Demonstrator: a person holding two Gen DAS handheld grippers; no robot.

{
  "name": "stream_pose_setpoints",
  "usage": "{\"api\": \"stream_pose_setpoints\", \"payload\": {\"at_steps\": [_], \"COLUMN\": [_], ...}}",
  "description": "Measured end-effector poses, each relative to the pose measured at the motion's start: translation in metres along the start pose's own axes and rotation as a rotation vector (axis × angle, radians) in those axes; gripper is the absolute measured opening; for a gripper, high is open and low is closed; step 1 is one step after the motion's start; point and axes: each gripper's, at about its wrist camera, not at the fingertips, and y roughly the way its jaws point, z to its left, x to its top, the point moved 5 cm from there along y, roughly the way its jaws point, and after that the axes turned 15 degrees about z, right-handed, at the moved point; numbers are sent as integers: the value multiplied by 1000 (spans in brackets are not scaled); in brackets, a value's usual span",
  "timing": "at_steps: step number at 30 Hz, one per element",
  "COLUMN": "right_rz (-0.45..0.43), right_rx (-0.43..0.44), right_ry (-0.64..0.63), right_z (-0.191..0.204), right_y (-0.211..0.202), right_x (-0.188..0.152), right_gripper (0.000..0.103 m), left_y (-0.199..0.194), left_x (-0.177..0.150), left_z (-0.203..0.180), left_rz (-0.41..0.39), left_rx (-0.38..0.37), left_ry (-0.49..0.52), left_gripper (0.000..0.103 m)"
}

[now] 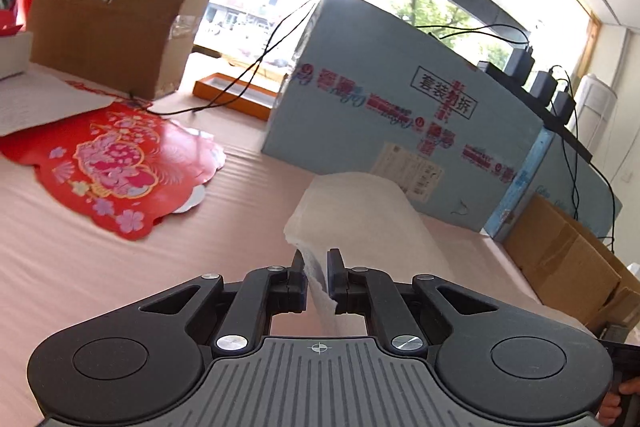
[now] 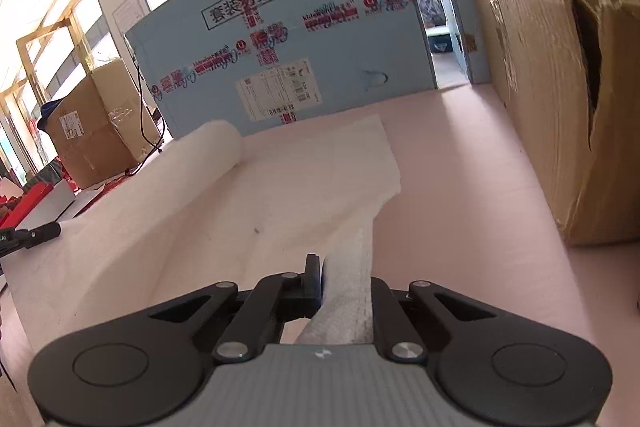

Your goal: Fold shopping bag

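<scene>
The shopping bag [image 2: 280, 179] is thin, white and translucent, and lies spread on the pink table [image 2: 460, 187]. Its left side curls over in a raised roll [image 2: 208, 147]. My right gripper [image 2: 340, 279] is shut on a narrow strip of the bag at its near right corner. My left gripper [image 1: 316, 267] is shut on the bag's edge [image 1: 360, 219] and holds it lifted, so the sheet arches up in front of the fingers. The left gripper's black tip [image 2: 36, 233] shows at the far left of the right wrist view.
A large light-blue carton [image 1: 400, 107] stands at the back; it also shows in the right wrist view [image 2: 300, 39]. A brown carton [image 2: 560, 107] stands at the right. Another brown carton [image 1: 112, 15], a red paper cutout [image 1: 116, 163], an orange tray [image 1: 236, 95] and black cables [image 1: 248, 75] lie at the left.
</scene>
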Motion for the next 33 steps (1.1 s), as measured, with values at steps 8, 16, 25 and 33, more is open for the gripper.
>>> {"api": "stream_pose_setpoints", "payload": {"at_steps": [8, 16, 25, 33], "right_rz": [-187, -161, -104, -161], "right_rx": [-246, -329, -312, -278], "right_ry": [-22, 74, 83, 18], "right_z": [-13, -33, -44, -34], "right_y": [-49, -63, -43, -56], "right_x": [1, -37, -30, -8], "right_gripper": [1, 1, 1, 1], "left_y": [15, 17, 24, 56], "left_x": [-17, -20, -32, -36], "left_z": [9, -6, -67, -171], "left_rz": [13, 21, 61, 135], "left_rx": [-32, 3, 112, -89], "left_ry": [-66, -23, 242, 562], "left_gripper": [2, 2, 36, 82]}}
